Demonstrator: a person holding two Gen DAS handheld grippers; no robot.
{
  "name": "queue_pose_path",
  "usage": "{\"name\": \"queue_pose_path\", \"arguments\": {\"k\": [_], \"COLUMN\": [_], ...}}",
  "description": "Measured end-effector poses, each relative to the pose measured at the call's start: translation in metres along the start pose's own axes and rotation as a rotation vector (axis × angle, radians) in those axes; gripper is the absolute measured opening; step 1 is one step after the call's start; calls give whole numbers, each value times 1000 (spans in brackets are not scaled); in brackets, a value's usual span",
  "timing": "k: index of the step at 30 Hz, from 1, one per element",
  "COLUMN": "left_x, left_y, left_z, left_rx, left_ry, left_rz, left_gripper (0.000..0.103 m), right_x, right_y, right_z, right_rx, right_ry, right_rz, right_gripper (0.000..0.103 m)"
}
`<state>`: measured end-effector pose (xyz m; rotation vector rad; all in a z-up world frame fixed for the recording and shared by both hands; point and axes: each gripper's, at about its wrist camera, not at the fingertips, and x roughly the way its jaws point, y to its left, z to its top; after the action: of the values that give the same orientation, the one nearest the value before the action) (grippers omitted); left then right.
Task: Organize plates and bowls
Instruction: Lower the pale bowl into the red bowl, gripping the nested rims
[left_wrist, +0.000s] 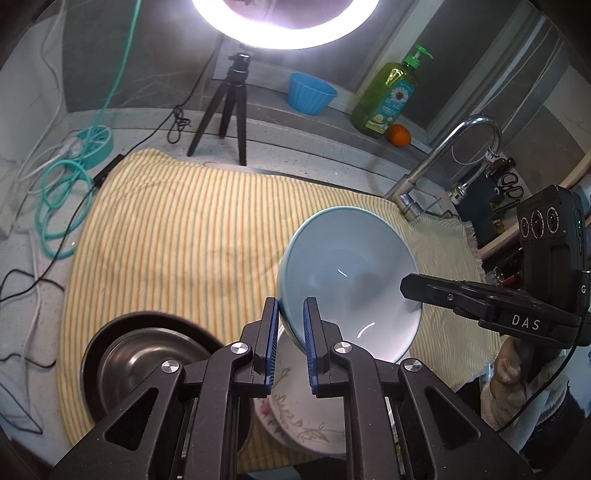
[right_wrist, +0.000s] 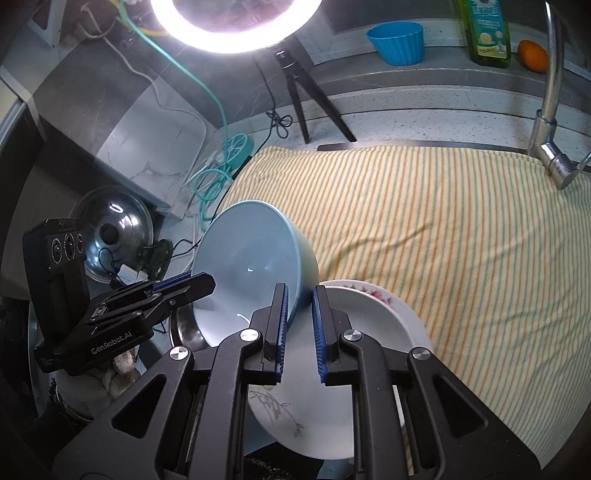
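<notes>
**A:** How do I carry this without losing it?

**B:** My left gripper (left_wrist: 290, 319) is pinching one side of the pale blue bowl (left_wrist: 351, 280) at the rim, and my right gripper (right_wrist: 299, 314) is pinching the opposite side, so the bowl hangs tilted between them above the striped towel (left_wrist: 177, 229). I'd keep both hands moving together and level the bowl before lowering it, since a thin rim hold could slip.

**A:** What's in the dishes, from the left?

**B:** The steel bowl (left_wrist: 147, 354) at the left looks empty. The blue bowl holds nothing either. Below it lies the floral plate (right_wrist: 369, 332), bare, on the towel's near edge; I judge it a fair landing spot
</notes>
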<state>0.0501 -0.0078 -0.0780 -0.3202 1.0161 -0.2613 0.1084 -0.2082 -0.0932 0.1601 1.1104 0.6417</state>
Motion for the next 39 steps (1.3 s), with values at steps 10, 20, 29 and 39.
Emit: {"name": "queue_pose_path", "arguments": {"k": [10, 20, 29, 39], "left_x": [-23, -42, -51, -53], "left_y": [31, 65, 86, 99], "left_z": [-26, -46, -59, -65], "left_rx": [-80, -154, -200, -223], "left_ry": [-11, -23, -18, -7], "left_rz": [29, 62, 84, 101], "left_gripper": [12, 12, 12, 12], "right_x": [24, 53, 84, 104], "right_y": [37, 71, 89, 99], "right_z": [-7, -17, -24, -33], "right_rx": [-48, -96, -113, -121], "right_ry": [39, 97, 154, 201], "right_rz": [27, 60, 73, 74], "right_gripper": [13, 13, 13, 13]}}
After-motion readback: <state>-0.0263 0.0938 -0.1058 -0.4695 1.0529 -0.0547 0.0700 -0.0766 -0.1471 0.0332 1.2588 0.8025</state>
